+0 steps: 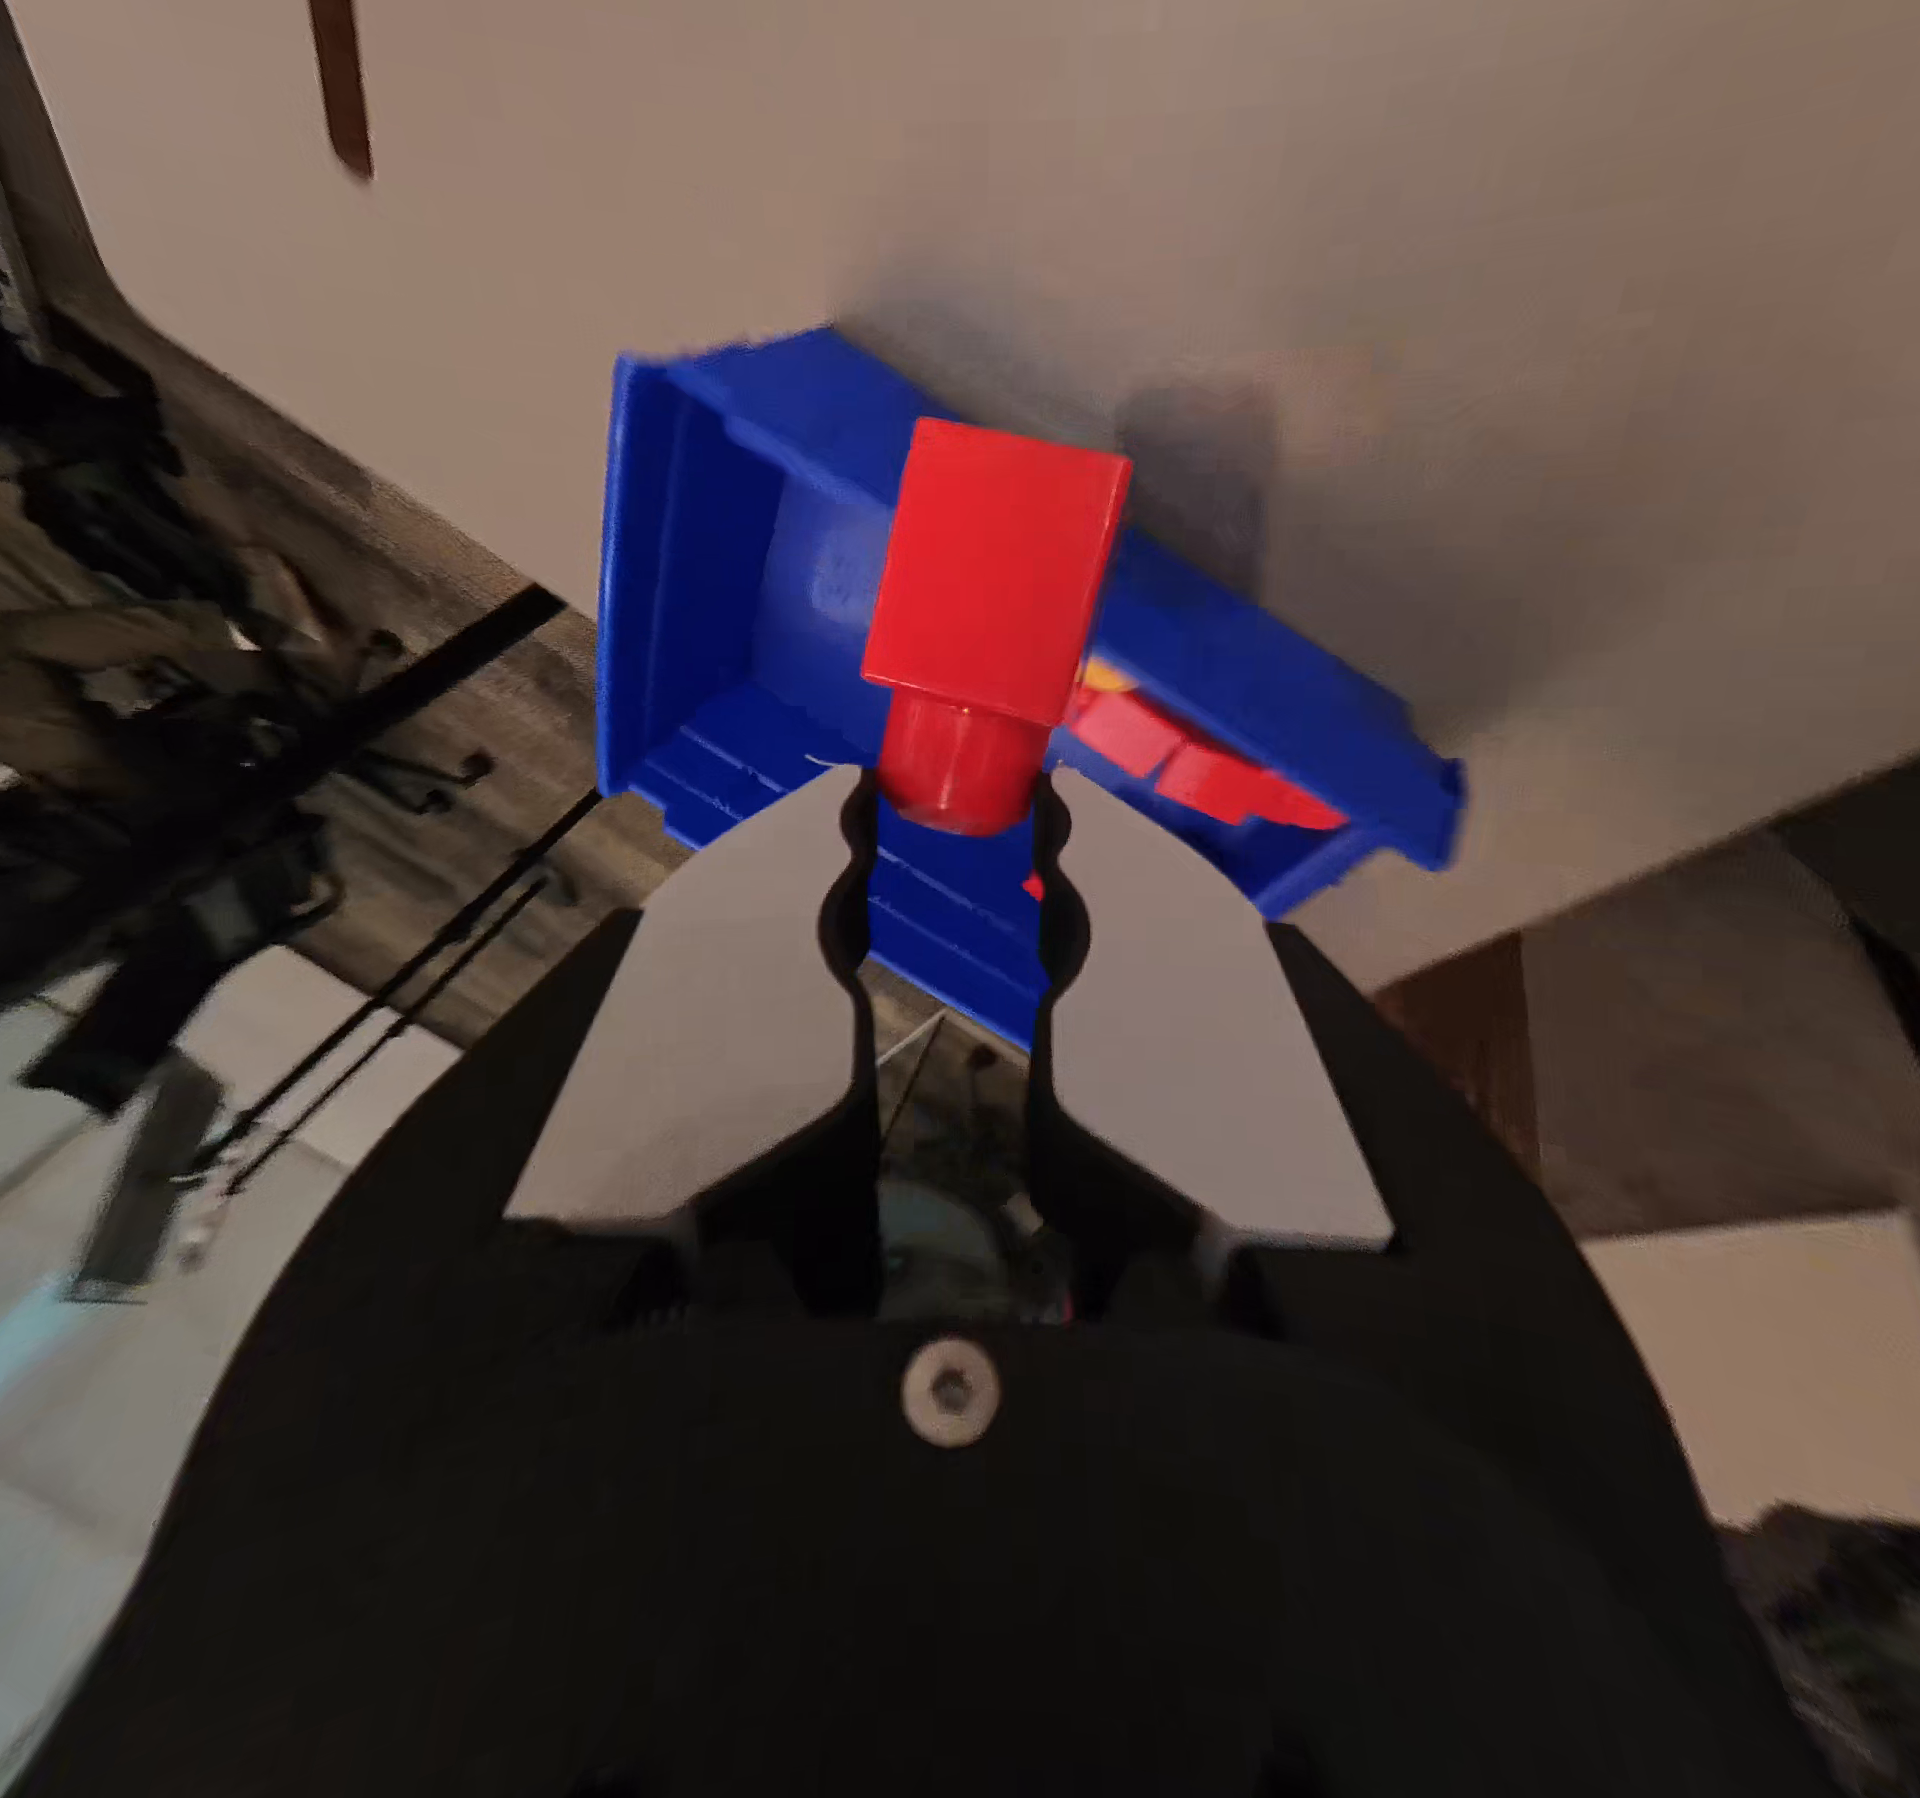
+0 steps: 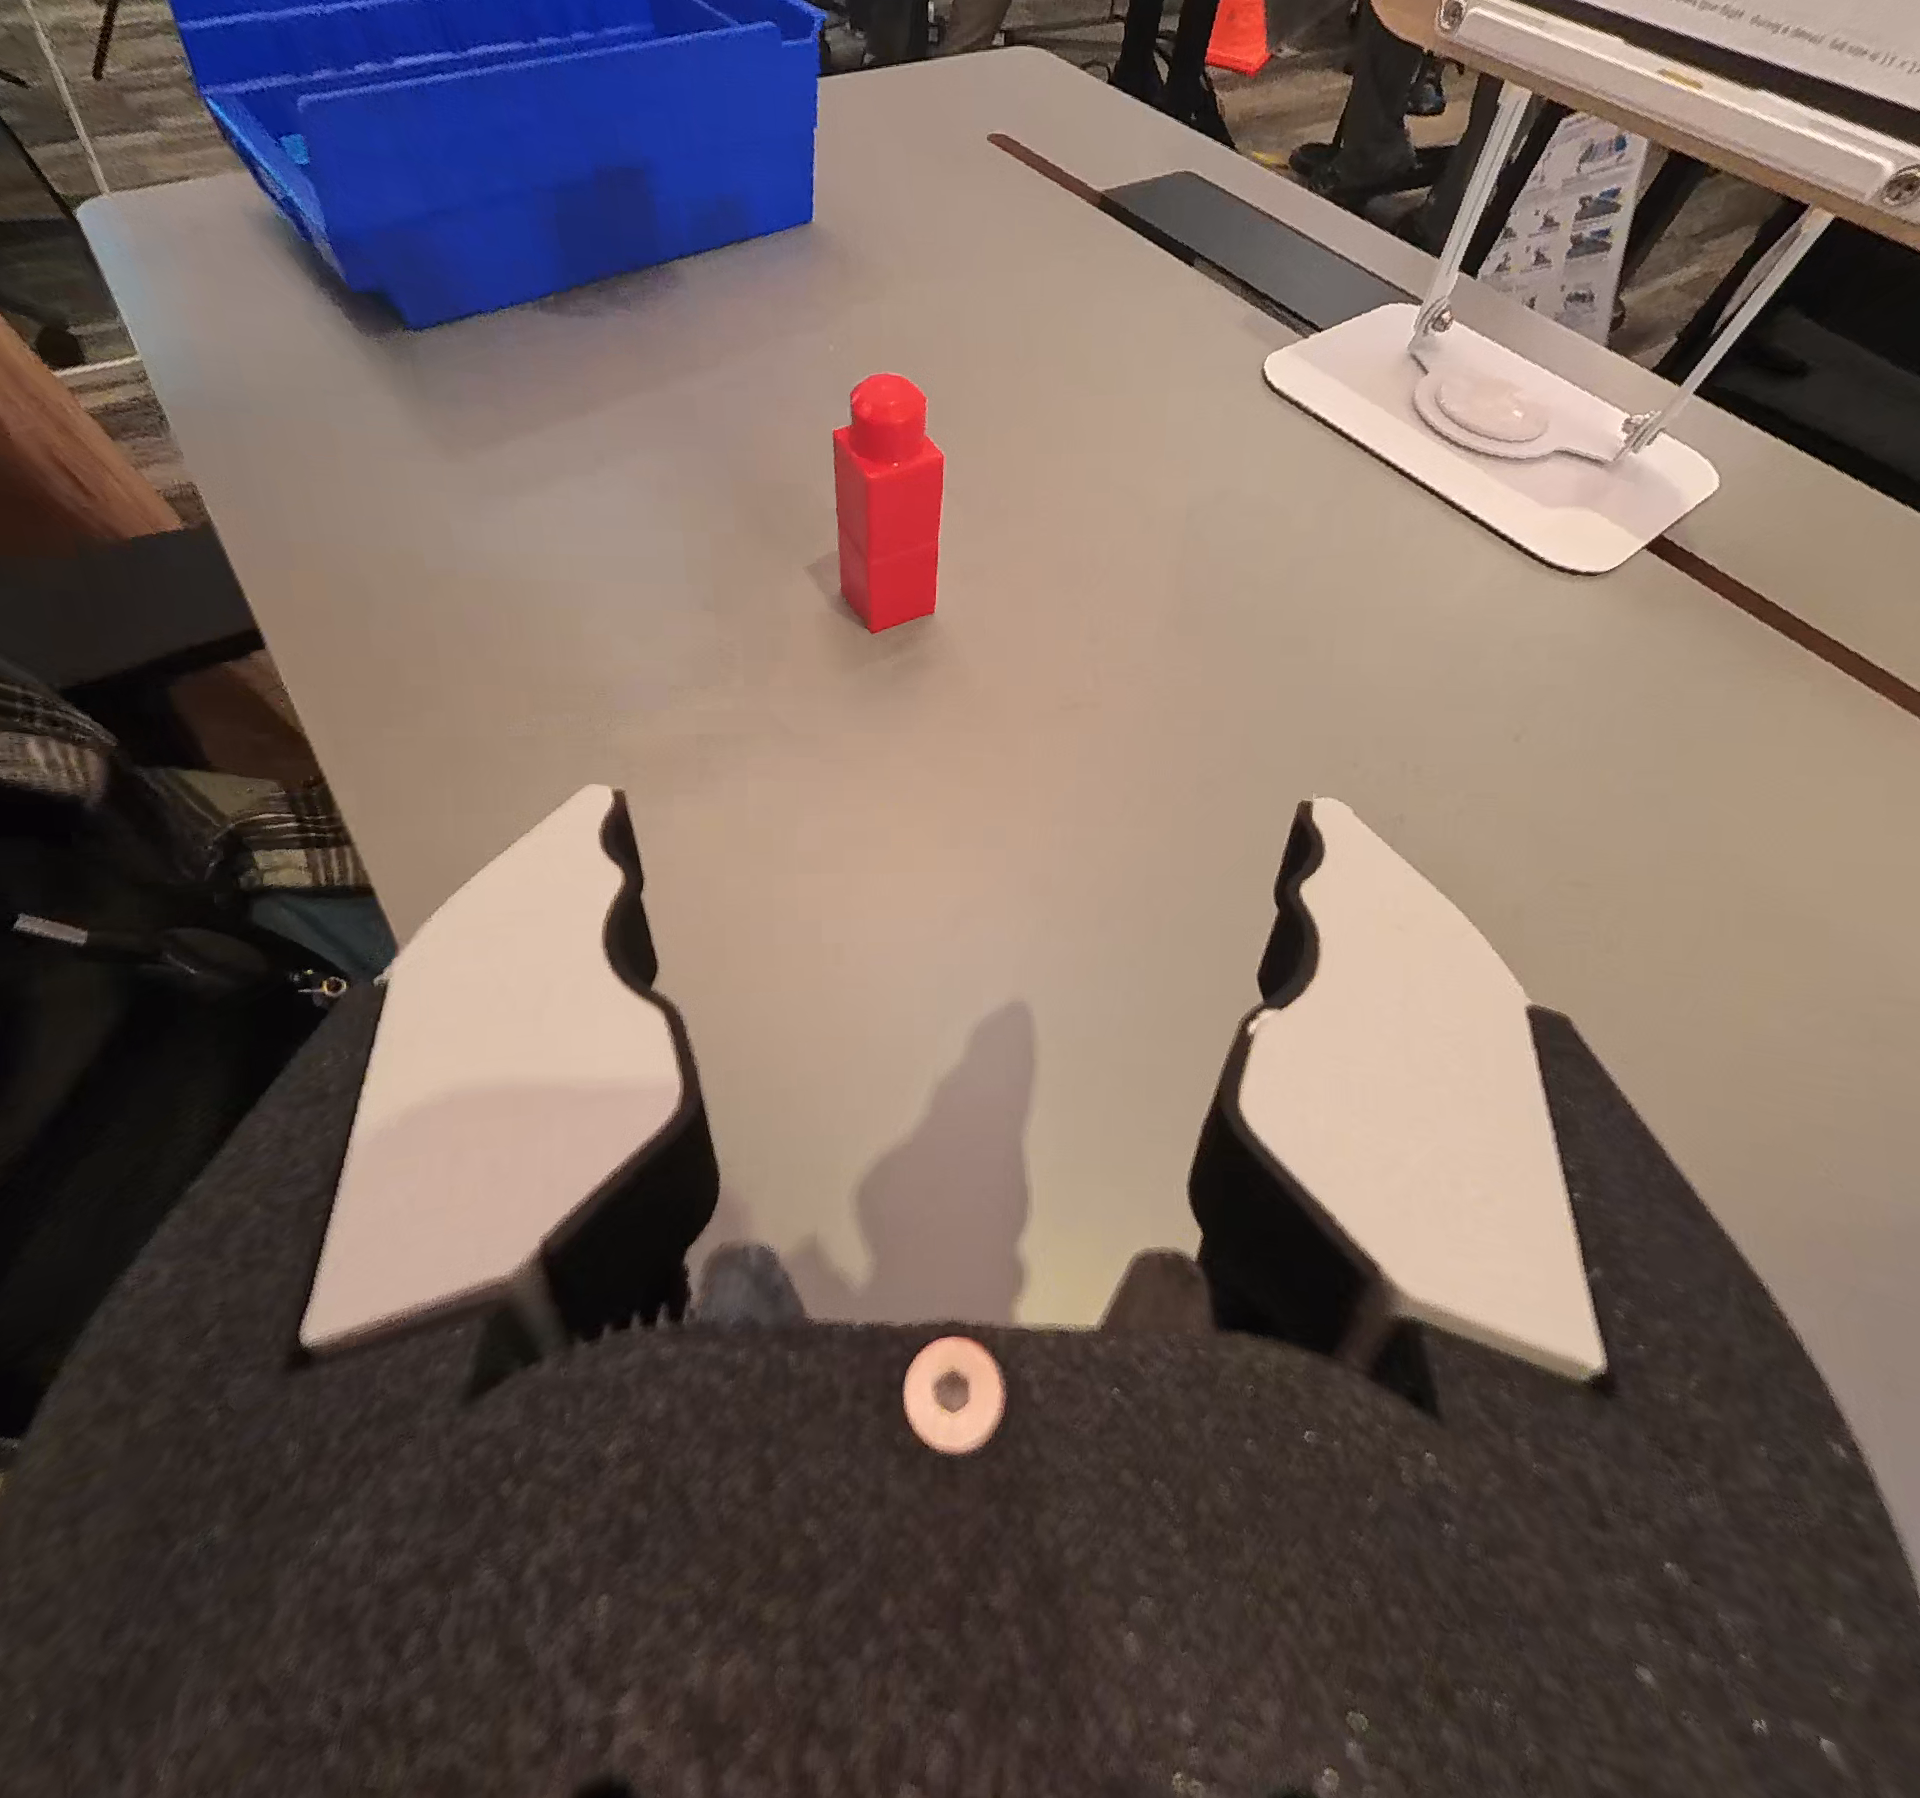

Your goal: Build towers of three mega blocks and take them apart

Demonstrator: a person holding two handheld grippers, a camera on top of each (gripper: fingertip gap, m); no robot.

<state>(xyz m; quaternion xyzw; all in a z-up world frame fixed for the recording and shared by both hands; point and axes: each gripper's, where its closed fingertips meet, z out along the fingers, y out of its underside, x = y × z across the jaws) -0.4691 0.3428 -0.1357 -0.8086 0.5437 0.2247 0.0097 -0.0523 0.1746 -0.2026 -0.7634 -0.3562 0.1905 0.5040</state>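
My left gripper (image 1: 954,792) had its jaws pinched on the round knob of a red block (image 1: 992,574). The block stuck out past my jaws, right above the blue bin (image 1: 665,543), and the picture was blurry and tipped. More red pieces (image 1: 1174,761) lay inside the bin. I held only the knob, and that seemed a small, slippery place to hold, so I thought I should keep squeezing and not swing fast.

My right gripper (image 2: 961,875) had its jaws spread wide with nothing in them. It hovered low over the grey desk (image 2: 1247,709). Out in front of it a red stack (image 2: 888,512) of two blocks stood up straight on the desk, well apart from the blue bin and from the white stand (image 2: 1486,439) at the side. One round knob showed on top of the stack.

I judged the tower needed one more block, the one in my left jaws. To do it well, I would need to turn the block so its knob pointed up, bring it straight above the stack, and line up the square sides. Then I would push down slowly. My right jaws could hold the bottom of the stack, so it would not tip or slide.
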